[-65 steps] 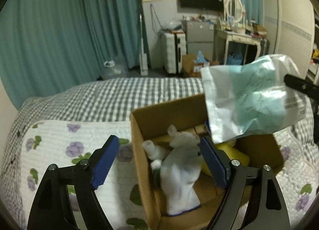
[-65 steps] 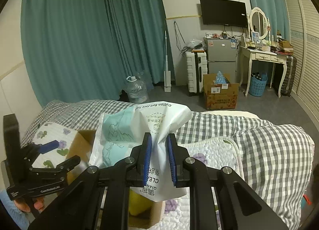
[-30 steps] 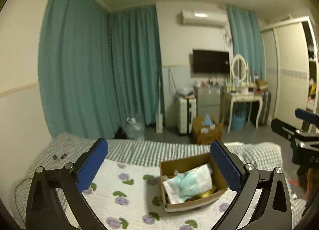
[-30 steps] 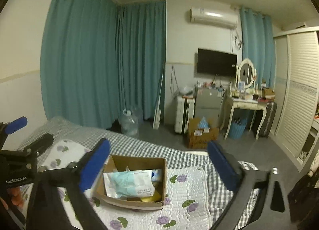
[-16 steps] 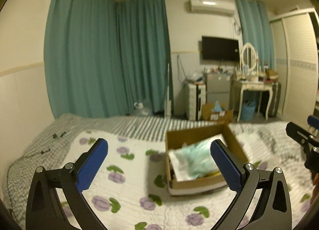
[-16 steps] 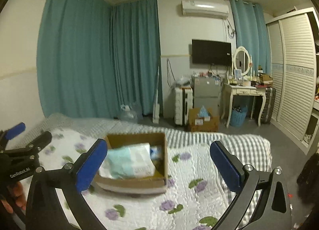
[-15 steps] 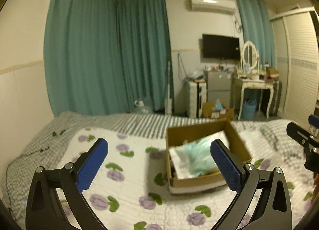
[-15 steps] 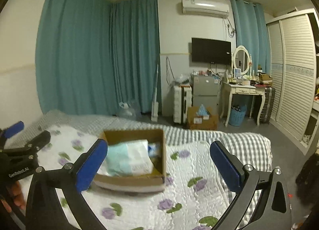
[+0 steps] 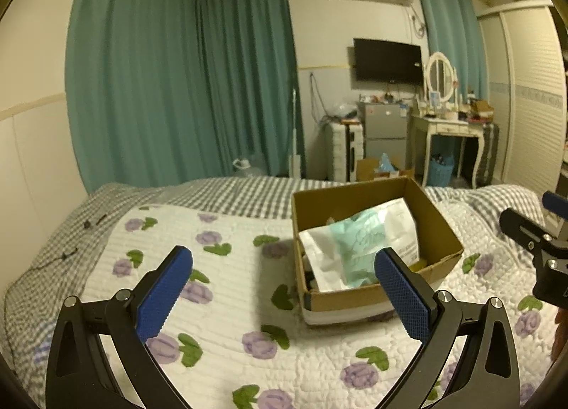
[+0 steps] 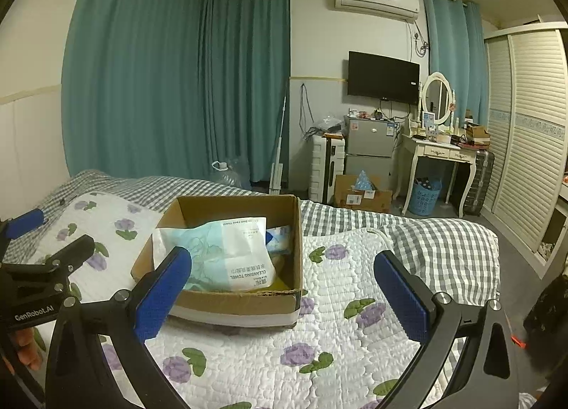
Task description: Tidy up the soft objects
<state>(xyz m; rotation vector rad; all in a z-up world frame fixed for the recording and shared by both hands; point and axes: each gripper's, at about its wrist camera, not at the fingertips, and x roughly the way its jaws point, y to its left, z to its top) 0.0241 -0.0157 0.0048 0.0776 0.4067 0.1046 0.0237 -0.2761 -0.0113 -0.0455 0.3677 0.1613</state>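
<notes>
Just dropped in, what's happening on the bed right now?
Both tools are open and empty, held back above the floral quilt. The left tool and right tool both face the cardboard box, where the cleansing towel pack lies on top of the other things inside.

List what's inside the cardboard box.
In the cardboard box, a cleansing towel pack lies on top; a blue-white item and something yellow peek out. Anything beneath is covered.

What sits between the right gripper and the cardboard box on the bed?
Only bare floral quilt separates the open right gripper from the cardboard box, per the right wrist view.
</notes>
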